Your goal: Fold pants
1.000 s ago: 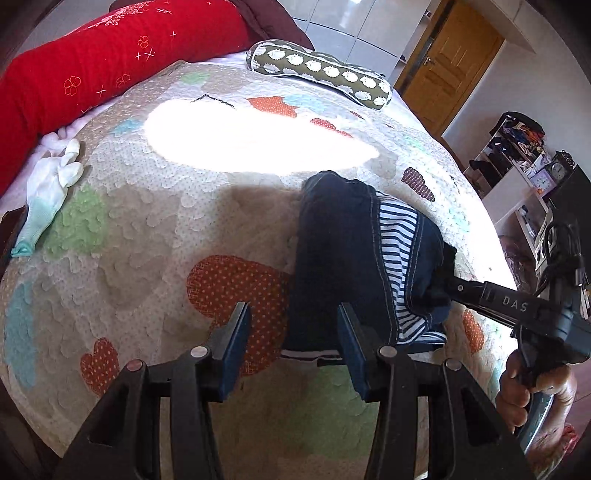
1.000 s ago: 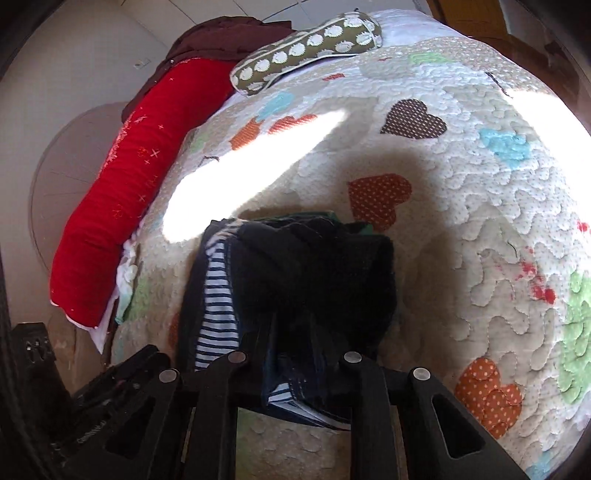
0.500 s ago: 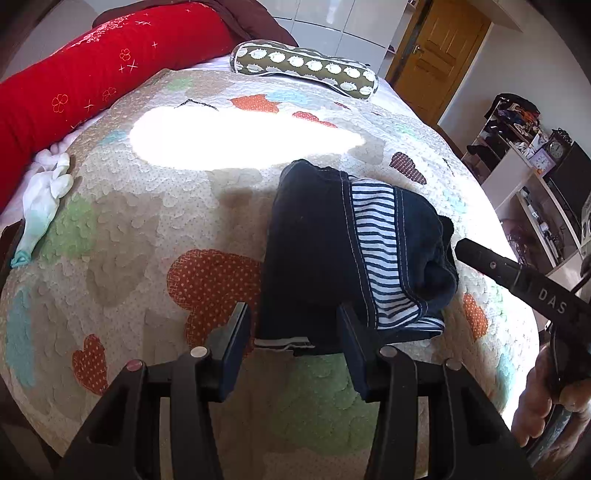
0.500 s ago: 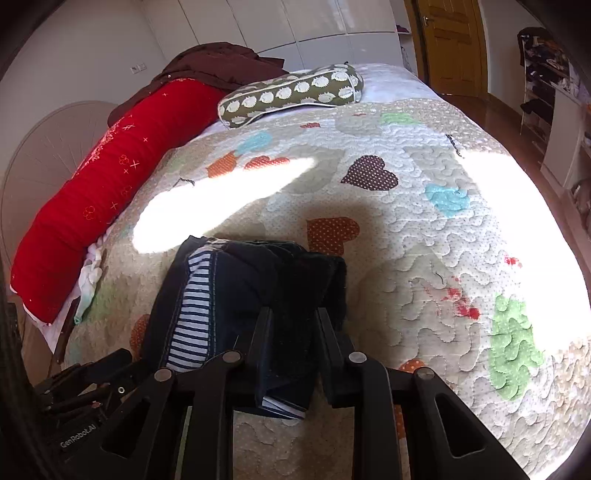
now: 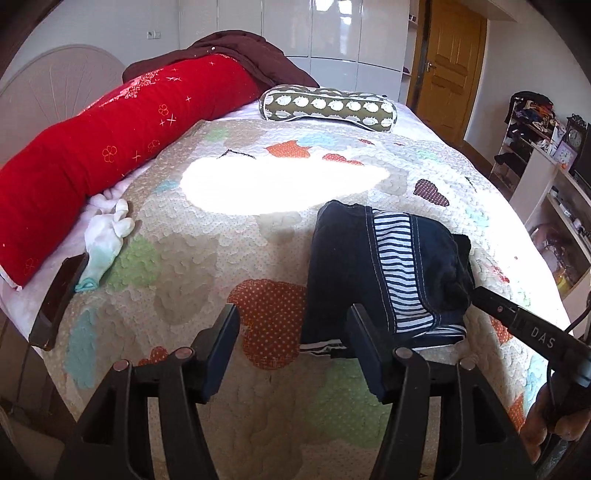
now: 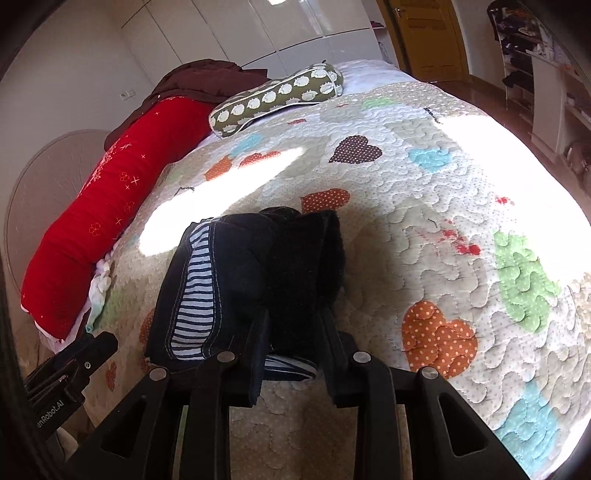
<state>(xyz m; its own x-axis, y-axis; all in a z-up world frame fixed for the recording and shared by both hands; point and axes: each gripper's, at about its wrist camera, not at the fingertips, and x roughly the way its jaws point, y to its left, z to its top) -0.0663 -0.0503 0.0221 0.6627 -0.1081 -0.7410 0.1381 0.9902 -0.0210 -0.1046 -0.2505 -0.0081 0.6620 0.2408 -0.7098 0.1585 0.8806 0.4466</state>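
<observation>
While the dark pants (image 5: 384, 269), folded into a bundle with striped lining showing, lay right of centre on the quilt (image 5: 207, 258), the left gripper (image 5: 291, 350) stood spread and empty at lower centre; the right gripper (image 6: 295, 350) pinched the bundle's near edge.

Dark denim pants (image 5: 343, 266) with striped knit lining; matt stitched cotton quilt (image 5: 229, 236); glossy wardrobe doors (image 5: 332, 29); varnished wooden door (image 5: 448, 62)
</observation>
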